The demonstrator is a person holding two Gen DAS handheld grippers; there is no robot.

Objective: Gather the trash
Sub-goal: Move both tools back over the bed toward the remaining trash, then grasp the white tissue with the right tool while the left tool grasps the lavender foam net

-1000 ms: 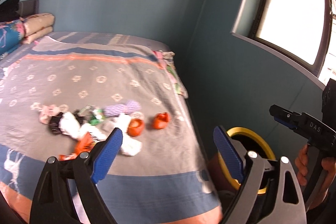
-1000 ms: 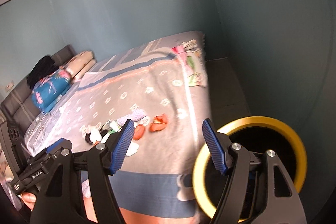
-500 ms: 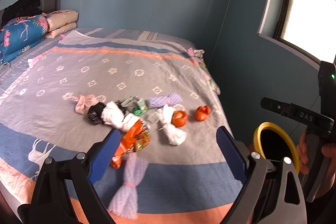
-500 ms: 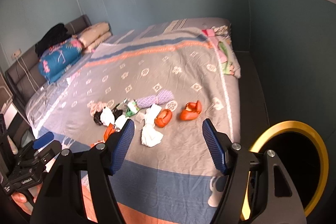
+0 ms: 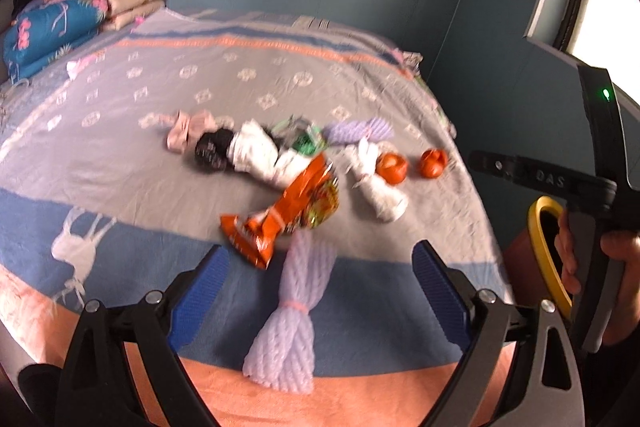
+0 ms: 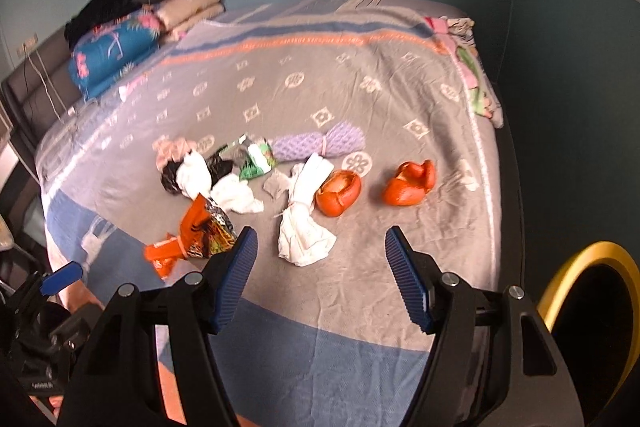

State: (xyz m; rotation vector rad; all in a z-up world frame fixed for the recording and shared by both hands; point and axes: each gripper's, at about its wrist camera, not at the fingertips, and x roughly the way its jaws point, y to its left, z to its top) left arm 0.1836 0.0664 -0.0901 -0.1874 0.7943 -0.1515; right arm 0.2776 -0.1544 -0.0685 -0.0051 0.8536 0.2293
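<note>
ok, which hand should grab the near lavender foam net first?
Left, probably. The lavender foam net lies right between the open left tongs. The right tongs face the white wad, and the net isn't in their view.

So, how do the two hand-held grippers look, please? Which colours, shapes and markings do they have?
Both the left gripper and the right gripper have black angular frames with silver screws and ribbed blue pads. Seen from the left wrist view, the right one has a black pistol-style handle, a bar lettered "DAS" and a green light.

Window daylight from right; blurred, fisheye-warped edges.
</note>
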